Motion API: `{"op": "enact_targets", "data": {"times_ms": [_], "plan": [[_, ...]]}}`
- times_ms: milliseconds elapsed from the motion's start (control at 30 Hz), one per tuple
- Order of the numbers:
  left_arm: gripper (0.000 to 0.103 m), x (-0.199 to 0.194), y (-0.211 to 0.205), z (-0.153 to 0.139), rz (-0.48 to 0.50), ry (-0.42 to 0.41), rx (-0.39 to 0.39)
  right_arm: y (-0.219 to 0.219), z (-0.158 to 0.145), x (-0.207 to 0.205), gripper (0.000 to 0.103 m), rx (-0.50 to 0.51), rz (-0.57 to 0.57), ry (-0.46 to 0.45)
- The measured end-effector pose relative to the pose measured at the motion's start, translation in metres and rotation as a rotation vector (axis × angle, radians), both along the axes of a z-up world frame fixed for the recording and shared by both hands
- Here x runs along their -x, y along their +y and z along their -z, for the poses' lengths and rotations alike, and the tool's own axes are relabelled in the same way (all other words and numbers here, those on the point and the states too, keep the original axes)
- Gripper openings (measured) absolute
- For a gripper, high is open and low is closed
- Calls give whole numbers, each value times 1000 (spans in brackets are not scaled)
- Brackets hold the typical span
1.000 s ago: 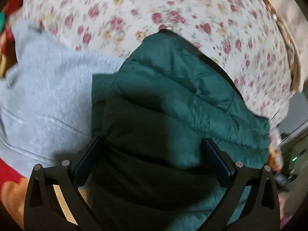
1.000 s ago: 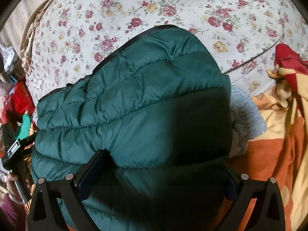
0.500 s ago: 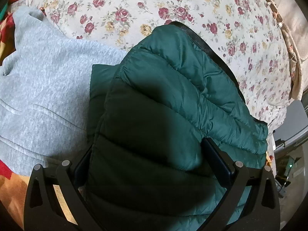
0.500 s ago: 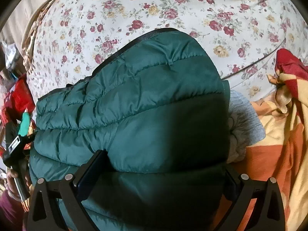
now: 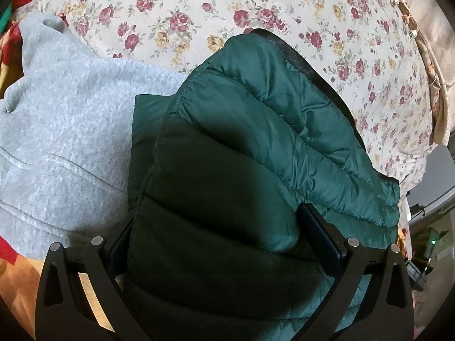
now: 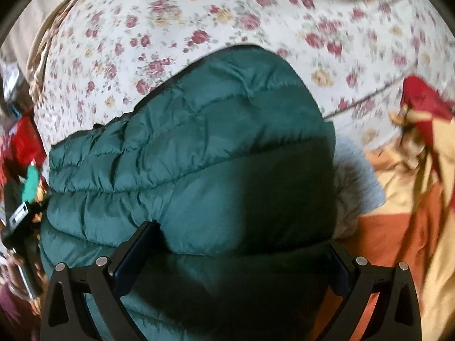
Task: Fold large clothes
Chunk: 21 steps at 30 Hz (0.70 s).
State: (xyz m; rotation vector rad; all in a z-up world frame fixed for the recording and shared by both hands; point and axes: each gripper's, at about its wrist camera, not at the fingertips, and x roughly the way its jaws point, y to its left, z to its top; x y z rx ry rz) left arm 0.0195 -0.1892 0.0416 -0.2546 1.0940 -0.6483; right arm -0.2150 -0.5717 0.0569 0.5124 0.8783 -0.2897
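Note:
A dark green quilted puffer jacket [image 5: 256, 142] lies folded into a thick bundle on a floral bedsheet [image 5: 284, 5]. My left gripper [image 5: 224, 241] straddles the bundle's near end, and the padding bulges against both fingers, which press into it. The same jacket [image 6: 213, 142] fills the right wrist view. There my right gripper [image 6: 239, 253] clamps another part of the bundle in the same way. The fingertips of both grippers are buried in the fabric.
A grey sweatshirt [image 5: 65, 128] lies left of the jacket and partly under it, and it also peeks out in the right wrist view [image 6: 355, 182]. An orange, yellow and red blanket [image 6: 412, 199] lies to the right. Clutter sits past the bed's edge [image 6: 20, 156].
The jacket has stayed between both pairs of fingers while the bed drifted behind it. The left view steadied and the right view is now blurred by motion.

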Motion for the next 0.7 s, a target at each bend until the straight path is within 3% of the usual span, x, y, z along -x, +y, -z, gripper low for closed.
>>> {"op": "enact_targets", "data": {"times_ms": [233, 433, 500, 567, 667, 700], "plan": [[103, -5, 5, 7, 15, 32, 46, -9, 12, -8, 103, -92, -18, -19], [103, -1, 0, 6, 24, 7, 19, -11, 21, -18, 103, -146, -33, -19], [88, 4, 2, 3, 34, 1, 40, -5, 18, -18, 98, -137, -53, -34], [76, 13, 6, -3, 42, -36, 47, 3, 11, -13, 79, -124, -75, -69], [56, 24, 9, -14, 62, -71, 47, 10, -2, -3, 57, -121, -94, -98], [49, 27, 11, -18, 63, -71, 55, 11, -6, 0, 55, -125, -97, -110]]}}
